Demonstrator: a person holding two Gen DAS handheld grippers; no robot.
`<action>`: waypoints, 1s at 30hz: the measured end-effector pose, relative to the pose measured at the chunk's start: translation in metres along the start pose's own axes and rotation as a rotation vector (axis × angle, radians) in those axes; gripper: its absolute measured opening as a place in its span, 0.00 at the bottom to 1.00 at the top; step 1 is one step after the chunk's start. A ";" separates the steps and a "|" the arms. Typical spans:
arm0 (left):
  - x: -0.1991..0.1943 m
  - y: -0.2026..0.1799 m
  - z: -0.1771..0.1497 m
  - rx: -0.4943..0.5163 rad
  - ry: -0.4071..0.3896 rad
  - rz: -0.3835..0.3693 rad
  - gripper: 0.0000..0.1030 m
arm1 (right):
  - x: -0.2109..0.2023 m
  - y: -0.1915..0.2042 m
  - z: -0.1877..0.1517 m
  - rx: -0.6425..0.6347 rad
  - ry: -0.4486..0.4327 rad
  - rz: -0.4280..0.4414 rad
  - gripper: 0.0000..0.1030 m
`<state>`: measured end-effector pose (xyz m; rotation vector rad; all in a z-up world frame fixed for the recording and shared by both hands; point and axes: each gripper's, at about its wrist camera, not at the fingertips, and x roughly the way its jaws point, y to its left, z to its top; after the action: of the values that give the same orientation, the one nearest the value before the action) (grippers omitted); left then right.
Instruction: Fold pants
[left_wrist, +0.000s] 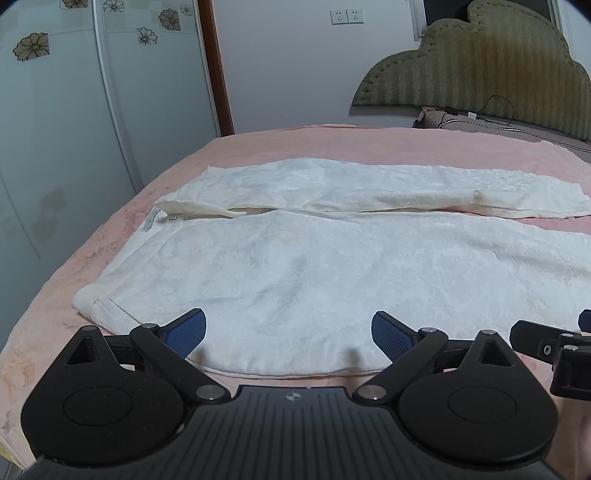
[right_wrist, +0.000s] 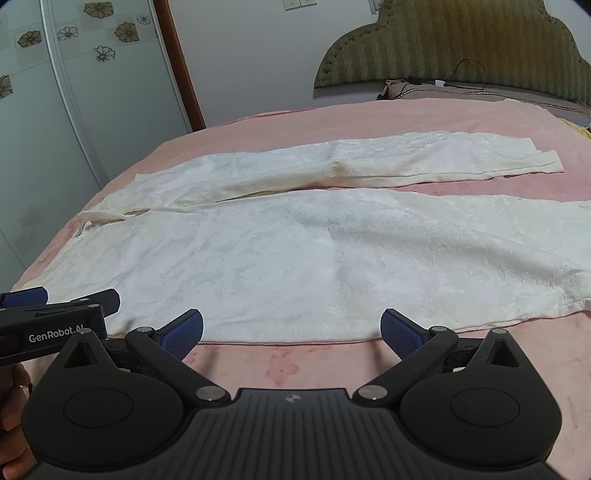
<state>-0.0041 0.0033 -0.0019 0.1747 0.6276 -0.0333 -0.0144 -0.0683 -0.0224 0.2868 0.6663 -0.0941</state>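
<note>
Left wrist view showed the white pants (left_wrist: 295, 251) spread flat on the pink bed (left_wrist: 55, 295), waistband to the left and legs running right. The left gripper (left_wrist: 288, 332) stood wide and empty just over the near edge at the hip; the right gripper (right_wrist: 291, 328), equally wide and empty, hung just short of the near leg's edge, over bare bedding. Judged step: seizing the near edge. Both should pinch the full thickness and lift together, keeping the fabric taut.
</note>
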 end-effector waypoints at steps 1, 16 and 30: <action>0.000 0.000 0.000 -0.001 0.000 0.000 0.95 | 0.000 0.000 0.000 -0.003 -0.003 -0.002 1.00; 0.000 -0.001 0.000 0.000 0.003 0.002 0.95 | 0.000 0.001 0.000 -0.001 -0.007 0.008 1.00; 0.000 0.000 0.000 -0.003 0.005 0.004 0.95 | -0.002 0.002 0.001 0.001 -0.017 0.013 1.00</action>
<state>-0.0043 0.0038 -0.0023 0.1733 0.6321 -0.0278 -0.0157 -0.0669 -0.0201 0.2910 0.6474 -0.0847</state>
